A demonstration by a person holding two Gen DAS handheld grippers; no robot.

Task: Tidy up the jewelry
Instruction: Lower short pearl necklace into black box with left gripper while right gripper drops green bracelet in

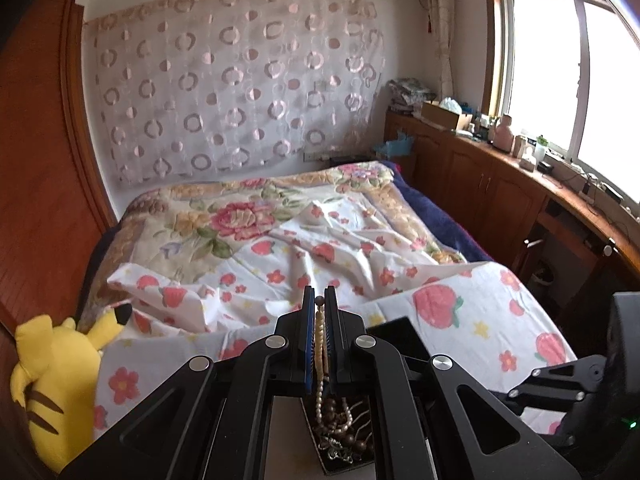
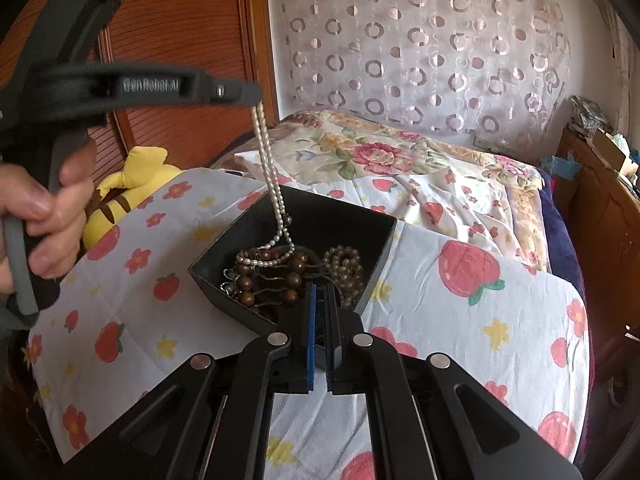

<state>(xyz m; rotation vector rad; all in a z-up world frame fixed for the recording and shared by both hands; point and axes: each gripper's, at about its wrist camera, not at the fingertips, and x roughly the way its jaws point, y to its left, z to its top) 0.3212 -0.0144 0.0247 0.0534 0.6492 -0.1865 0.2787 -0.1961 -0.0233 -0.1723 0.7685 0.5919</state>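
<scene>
The left hand-held gripper (image 1: 319, 300) has its two fingers (image 1: 307, 332) pressed nearly together, with only a thin gap between the blue pads, and a pearl strand (image 1: 319, 344) is pinched in this gap. In the right wrist view this same gripper is raised high and points sideways. The person's left hand (image 2: 44, 216) wraps around its grey handle, fingers curled tight. The right hand-held gripper (image 2: 320, 292) sits lower, pointing forward and down. Its fingers (image 2: 310, 320) are also close together with a narrow slot between them; whether they pinch something I cannot tell.
</scene>
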